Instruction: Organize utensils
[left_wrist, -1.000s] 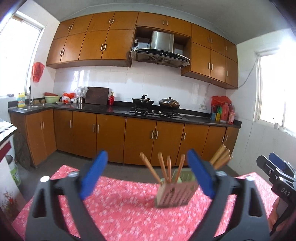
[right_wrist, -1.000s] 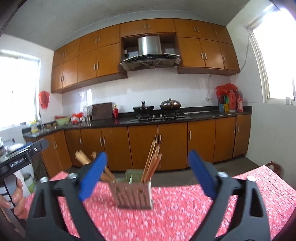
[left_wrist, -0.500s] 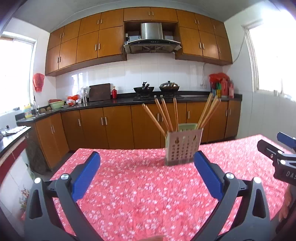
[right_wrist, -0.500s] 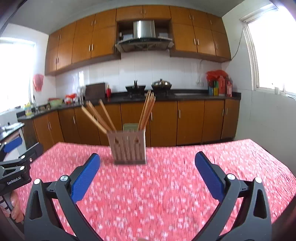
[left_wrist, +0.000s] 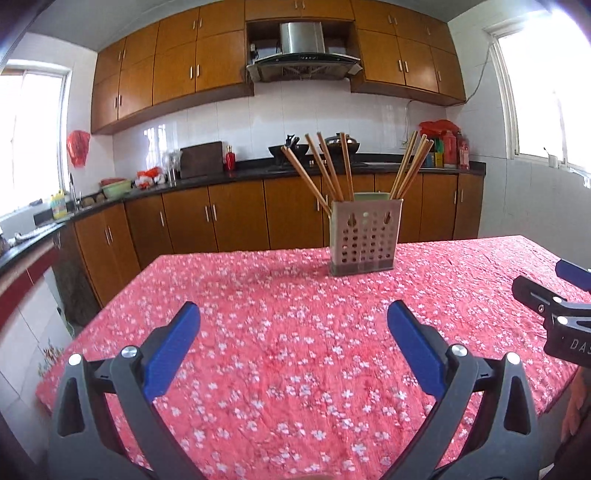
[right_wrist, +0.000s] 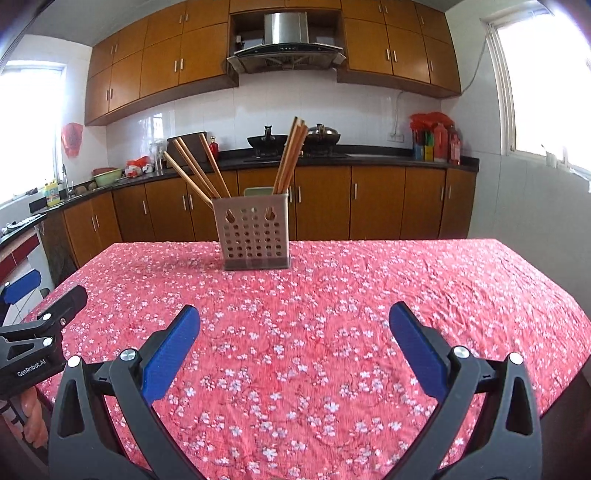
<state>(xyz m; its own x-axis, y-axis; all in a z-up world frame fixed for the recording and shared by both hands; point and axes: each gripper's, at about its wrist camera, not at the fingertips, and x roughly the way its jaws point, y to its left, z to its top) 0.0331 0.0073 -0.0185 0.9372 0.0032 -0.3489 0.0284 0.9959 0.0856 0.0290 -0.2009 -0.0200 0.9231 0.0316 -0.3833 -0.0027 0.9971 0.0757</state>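
Note:
A beige perforated utensil holder (left_wrist: 365, 237) (right_wrist: 253, 232) stands upright on the far side of the table (left_wrist: 280, 332) (right_wrist: 406, 295), which wears a red floral cloth. Several wooden chopsticks (left_wrist: 325, 166) (right_wrist: 192, 170) lean out of it in two bunches, one to the left and one to the right. My left gripper (left_wrist: 293, 332) is open over the near part of the cloth with nothing between its blue pads. My right gripper (right_wrist: 294, 334) is open too and holds nothing. Both sit well back from the holder.
Kitchen counters with brown cabinets (left_wrist: 236, 218) run along the back wall and the left, with a stove and pans (right_wrist: 291, 142). The other gripper shows at each view's edge, at the right (left_wrist: 554, 317) and at the left (right_wrist: 37, 339). A person's hand (right_wrist: 33, 421) holds it.
Both grippers have pulled back and lifted away from the holder, which now stands farther off. More of the red cloth lies between the fingers and the holder. Both stay open.

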